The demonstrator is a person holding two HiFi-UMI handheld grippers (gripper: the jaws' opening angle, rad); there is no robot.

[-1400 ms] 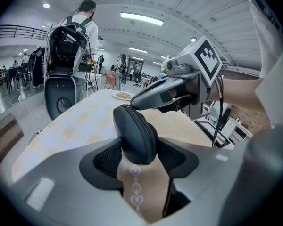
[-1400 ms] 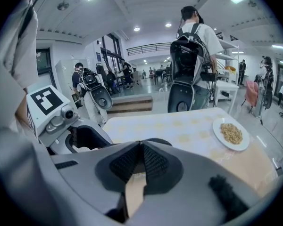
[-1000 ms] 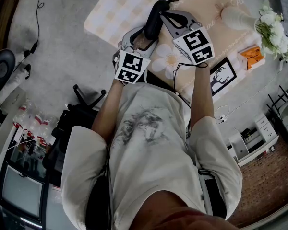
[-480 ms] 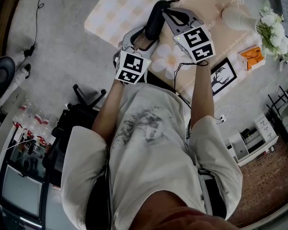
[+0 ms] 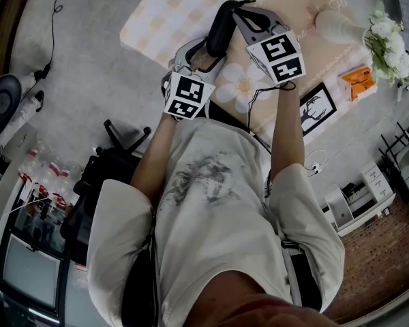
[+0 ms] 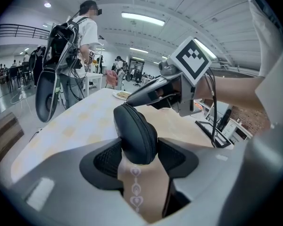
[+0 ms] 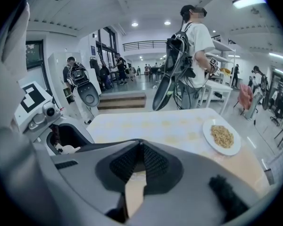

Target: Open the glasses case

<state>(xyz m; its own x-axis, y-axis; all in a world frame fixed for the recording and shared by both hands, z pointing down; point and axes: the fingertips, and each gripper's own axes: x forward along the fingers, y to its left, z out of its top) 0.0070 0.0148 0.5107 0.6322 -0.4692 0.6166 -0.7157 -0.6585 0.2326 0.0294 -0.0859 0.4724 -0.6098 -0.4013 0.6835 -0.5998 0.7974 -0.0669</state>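
Note:
A black zipped glasses case (image 5: 218, 29) stands tilted above the table, and my left gripper (image 5: 208, 50) is shut on its lower end. In the left gripper view the case (image 6: 136, 135) fills the gap between the two black pads of the left gripper (image 6: 137, 149). My right gripper (image 5: 237, 12) is shut, and its tips rest against the case's upper end. The left gripper view shows the right gripper (image 6: 127, 99) meeting the case at the zip line. Nothing shows between the closed pads of the right gripper (image 7: 140, 154). Whether they pinch the zip pull is hidden.
Under the case lies a table with a checked cloth (image 5: 163, 12). On it are a plate of food (image 7: 221, 136), a vase of white flowers (image 5: 382, 33), an orange box (image 5: 358, 80) and a picture frame (image 5: 317, 107). A person with a backpack (image 6: 80, 55) stands beyond the table.
The right gripper has edged slightly toward the far end of the case. The left gripper and the case have kept still.

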